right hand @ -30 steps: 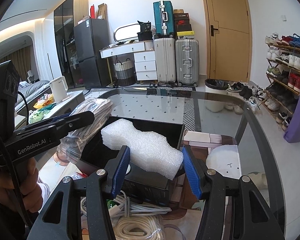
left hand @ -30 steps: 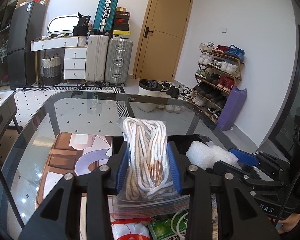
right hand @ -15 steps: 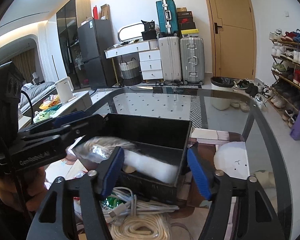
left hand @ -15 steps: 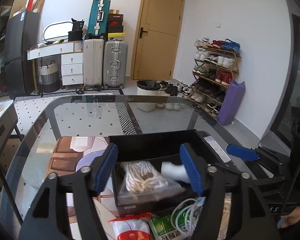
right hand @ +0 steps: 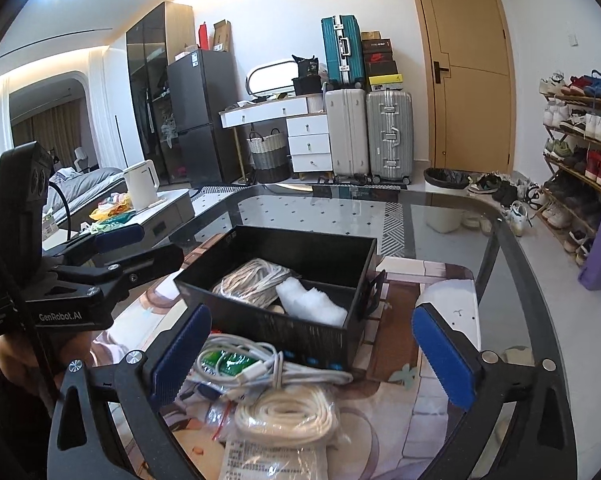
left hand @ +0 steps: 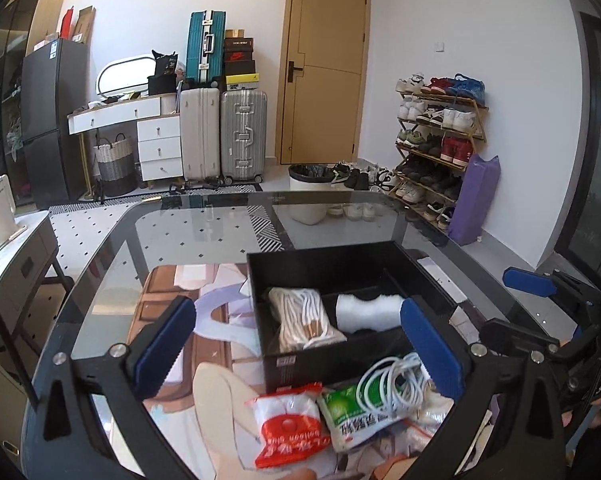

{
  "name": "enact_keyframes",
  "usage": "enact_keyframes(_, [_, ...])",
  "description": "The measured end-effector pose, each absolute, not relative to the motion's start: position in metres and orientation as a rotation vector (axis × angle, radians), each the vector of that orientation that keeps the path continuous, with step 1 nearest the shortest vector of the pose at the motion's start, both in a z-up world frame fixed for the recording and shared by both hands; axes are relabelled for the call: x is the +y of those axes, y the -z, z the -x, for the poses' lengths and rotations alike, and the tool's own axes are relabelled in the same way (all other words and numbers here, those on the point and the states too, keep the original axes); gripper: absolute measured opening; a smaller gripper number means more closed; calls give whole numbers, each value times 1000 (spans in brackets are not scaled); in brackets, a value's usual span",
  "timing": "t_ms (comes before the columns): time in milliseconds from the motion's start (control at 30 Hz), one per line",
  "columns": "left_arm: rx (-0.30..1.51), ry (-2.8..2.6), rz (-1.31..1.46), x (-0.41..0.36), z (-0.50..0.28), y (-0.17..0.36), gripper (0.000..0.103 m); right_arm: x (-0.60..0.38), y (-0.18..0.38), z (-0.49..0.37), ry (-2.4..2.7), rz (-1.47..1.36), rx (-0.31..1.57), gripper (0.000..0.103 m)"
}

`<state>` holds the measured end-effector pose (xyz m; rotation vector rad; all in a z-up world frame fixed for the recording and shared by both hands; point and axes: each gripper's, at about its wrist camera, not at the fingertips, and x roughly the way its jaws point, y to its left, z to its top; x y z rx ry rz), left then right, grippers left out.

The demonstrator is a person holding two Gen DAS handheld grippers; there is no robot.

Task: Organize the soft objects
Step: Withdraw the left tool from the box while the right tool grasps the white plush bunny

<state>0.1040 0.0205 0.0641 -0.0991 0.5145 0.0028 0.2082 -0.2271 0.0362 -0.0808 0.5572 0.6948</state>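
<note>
Left wrist | left tool (left hand: 298,350) opening, empty | right tool (right hand: 310,356) opening, empty

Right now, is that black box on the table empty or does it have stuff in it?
Partly filled. The black box holds a bagged bundle of cord and a white foam piece side by side, with bare room behind them.

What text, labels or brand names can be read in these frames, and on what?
"GenRobot.AI": side of the left gripper, seen from the right wrist.
Red packet, green packet, shoeboxes, black box sticker, bag label: print too small, blurred or inverted to read.
</note>
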Motion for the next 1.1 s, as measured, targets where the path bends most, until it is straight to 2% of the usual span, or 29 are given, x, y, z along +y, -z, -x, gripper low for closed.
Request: enact_keyframes(1100, [577, -21, 128, 39, -63, -31, 103, -263, -7, -126, -689, 103, 661, 102])
